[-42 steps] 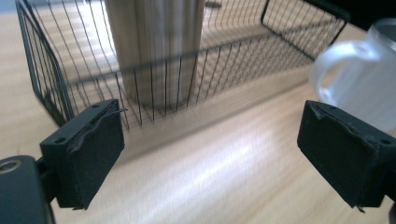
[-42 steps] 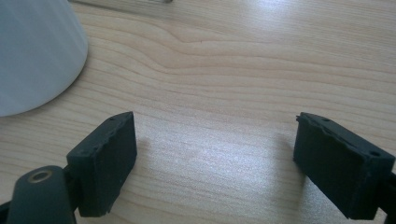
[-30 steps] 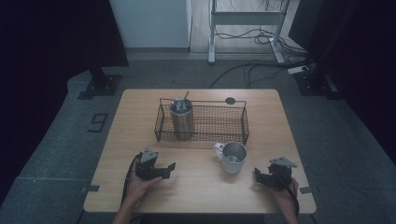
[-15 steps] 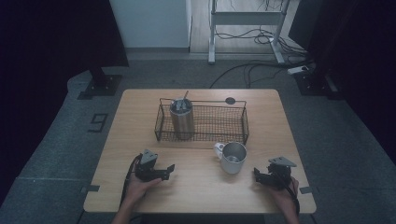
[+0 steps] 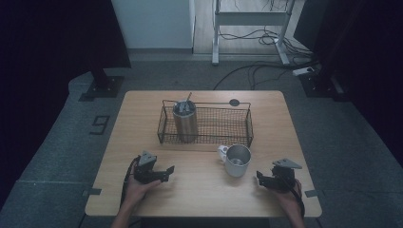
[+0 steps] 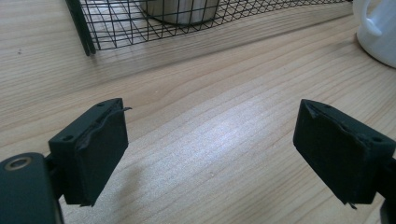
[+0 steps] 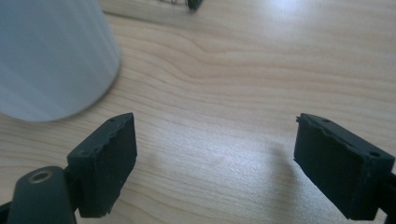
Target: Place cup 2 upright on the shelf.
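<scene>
2 hand-held grippers rest low on the wooden counter (image 5: 199, 190) in front of you. Your left hand-held gripper (image 5: 167, 172) sits at the near left, and in the left gripper view its jaws stand apart with bare wood between them; they have just been closing a little, with nothing in the gap. Your right hand-held gripper (image 5: 259, 178) sits at the near right, its jaws also apart over bare wood and gripping nothing.

The white mug (image 5: 235, 160) stands upright on the counter between your 2 hands, nearer your right one, its handle turned toward the left. In the right gripper view its pale side (image 7: 51, 56) is close ahead and to the left of the jaws, not touching them.

Beyond the mug, the black wire basket (image 5: 247, 124) holds 1 steel tumbler (image 5: 184, 121), upright at its left end.
</scene>
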A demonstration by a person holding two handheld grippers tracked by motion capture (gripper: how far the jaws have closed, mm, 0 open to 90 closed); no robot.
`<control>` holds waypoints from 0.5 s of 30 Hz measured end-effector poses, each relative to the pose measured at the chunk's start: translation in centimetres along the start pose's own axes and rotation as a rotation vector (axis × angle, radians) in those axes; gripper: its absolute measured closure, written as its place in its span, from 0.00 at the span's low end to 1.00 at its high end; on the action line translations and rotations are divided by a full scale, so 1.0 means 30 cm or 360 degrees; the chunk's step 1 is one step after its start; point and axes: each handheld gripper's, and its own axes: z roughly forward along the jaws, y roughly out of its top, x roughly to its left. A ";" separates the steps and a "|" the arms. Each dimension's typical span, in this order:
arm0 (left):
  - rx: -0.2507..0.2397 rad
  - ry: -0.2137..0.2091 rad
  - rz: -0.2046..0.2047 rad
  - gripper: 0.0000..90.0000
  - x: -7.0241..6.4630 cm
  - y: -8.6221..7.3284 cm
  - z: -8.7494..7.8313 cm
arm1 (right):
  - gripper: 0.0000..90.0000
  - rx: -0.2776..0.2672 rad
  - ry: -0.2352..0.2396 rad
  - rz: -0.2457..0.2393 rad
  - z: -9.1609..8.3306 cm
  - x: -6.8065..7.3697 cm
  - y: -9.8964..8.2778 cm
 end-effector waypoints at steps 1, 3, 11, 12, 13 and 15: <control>-0.0001 -0.0001 0.0000 0.12 0.000 0.000 0.000 | 0.15 -0.0017 0.0001 -0.0006 -0.006 0.003 0.003; 0.0000 -0.0002 0.0002 0.11 0.000 0.000 -0.001 | 0.15 -0.0033 0.0003 -0.0006 -0.013 0.007 0.005; 0.0011 -0.0009 -0.0003 0.12 0.007 -0.002 -0.004 | 0.15 -0.0152 0.0131 0.0025 -0.084 0.026 0.031; 0.0011 -0.0009 -0.0003 0.12 0.007 -0.002 -0.004 | 0.15 -0.0152 0.0131 0.0025 -0.084 0.026 0.031; 0.0013 -0.0012 -0.0002 0.12 0.005 -0.003 -0.002 | 0.15 -0.0167 0.0141 0.0021 -0.094 0.030 0.036; 0.0027 -0.0017 0.0005 0.11 0.003 -0.005 0.002 | 0.15 -0.0202 0.0165 0.0014 -0.112 0.042 0.047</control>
